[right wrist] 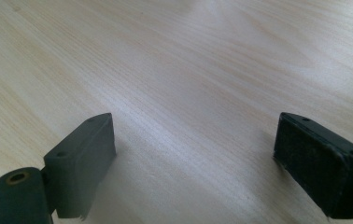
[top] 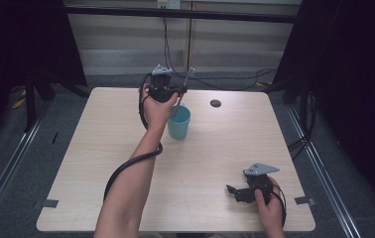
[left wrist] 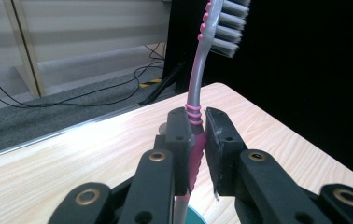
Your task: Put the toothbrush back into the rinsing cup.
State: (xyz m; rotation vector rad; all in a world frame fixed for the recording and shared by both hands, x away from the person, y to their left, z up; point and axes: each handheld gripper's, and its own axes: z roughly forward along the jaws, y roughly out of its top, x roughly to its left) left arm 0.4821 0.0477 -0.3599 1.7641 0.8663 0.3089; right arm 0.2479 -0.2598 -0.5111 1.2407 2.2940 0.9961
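A teal cup stands upright near the middle back of the wooden table. Above its rim my left gripper is shut on a grey and pink toothbrush, bristles up, its lower end reaching down into the cup. In the left gripper view the jaws pinch the pink handle, with the cup's teal rim just below. My right gripper rests low over the table's front right, jaws wide apart, with bare wood between them.
A small dark round hole sits in the tabletop at the back right of the cup. Cables run across the floor behind the table. Black curtains hang at both sides.
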